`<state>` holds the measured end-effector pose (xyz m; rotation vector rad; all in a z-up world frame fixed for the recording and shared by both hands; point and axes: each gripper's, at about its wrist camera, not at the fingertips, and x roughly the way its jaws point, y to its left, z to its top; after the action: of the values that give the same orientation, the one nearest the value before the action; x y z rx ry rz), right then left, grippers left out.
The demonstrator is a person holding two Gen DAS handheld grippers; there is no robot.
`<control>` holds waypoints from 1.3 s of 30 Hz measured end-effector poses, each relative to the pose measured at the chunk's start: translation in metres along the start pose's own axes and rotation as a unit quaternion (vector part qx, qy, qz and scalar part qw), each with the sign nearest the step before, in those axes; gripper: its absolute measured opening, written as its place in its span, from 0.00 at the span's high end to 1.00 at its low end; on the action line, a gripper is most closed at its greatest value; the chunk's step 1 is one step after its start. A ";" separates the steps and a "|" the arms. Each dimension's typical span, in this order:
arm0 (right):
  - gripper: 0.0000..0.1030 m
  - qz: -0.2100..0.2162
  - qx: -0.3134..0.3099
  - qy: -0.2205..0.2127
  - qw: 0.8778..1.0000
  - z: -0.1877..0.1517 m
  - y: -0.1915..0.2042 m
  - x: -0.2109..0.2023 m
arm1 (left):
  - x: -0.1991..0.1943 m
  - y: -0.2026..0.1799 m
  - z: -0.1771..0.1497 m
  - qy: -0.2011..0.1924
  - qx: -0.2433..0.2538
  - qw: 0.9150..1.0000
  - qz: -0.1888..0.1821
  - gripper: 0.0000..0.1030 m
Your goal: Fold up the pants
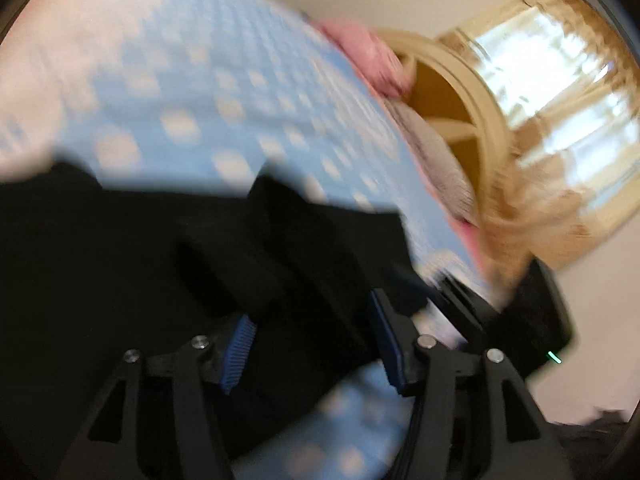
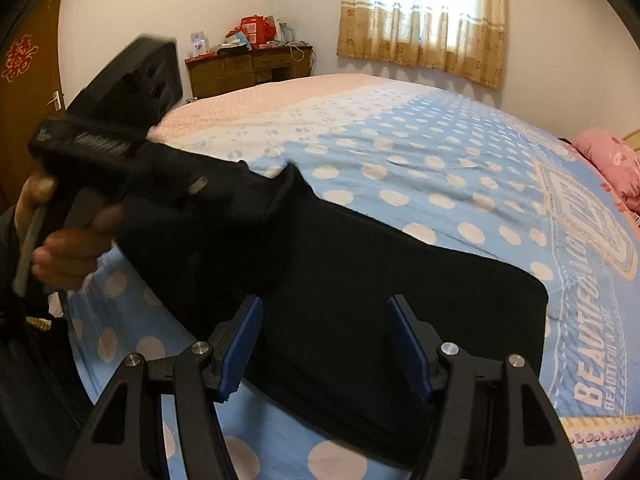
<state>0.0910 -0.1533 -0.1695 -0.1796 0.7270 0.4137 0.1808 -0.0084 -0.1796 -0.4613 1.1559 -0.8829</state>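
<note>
The black pants (image 2: 360, 280) lie part-folded on the polka-dot bedsheet (image 2: 440, 168). Both the left gripper (image 1: 308, 344) and right gripper (image 2: 324, 344) gape over them, gripping nothing. Next, I judge, comes pinching an edge for another fold.

One pair of black pants (image 2: 360, 280) lies on one bed (image 2: 400, 152), whose single dotted blue sheet (image 2: 460, 184) reaches from the centre to three o'clock. Two tongs show: the right tongs (image 2: 324, 344) at six o'clock, the left tongs (image 2: 120, 148) at nine o'clock in one hand (image 2: 68, 240). One pink pillow (image 2: 608, 160) sits at three o'clock, one curtained window (image 2: 424, 12) at twelve, one wooden dresser (image 2: 248, 66) at eleven and one door (image 2: 28, 92) at ten.
</note>
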 end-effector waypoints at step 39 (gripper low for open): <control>0.34 0.087 -0.078 -0.003 0.993 0.044 0.060 0.043 | -0.225 0.150 -0.038 -0.198 -0.079 0.872 0.441 0.25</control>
<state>0.1213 -0.0724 -0.1674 -0.2625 0.7074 0.6382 0.1695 0.2643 -0.1689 -0.1811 0.9060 0.1100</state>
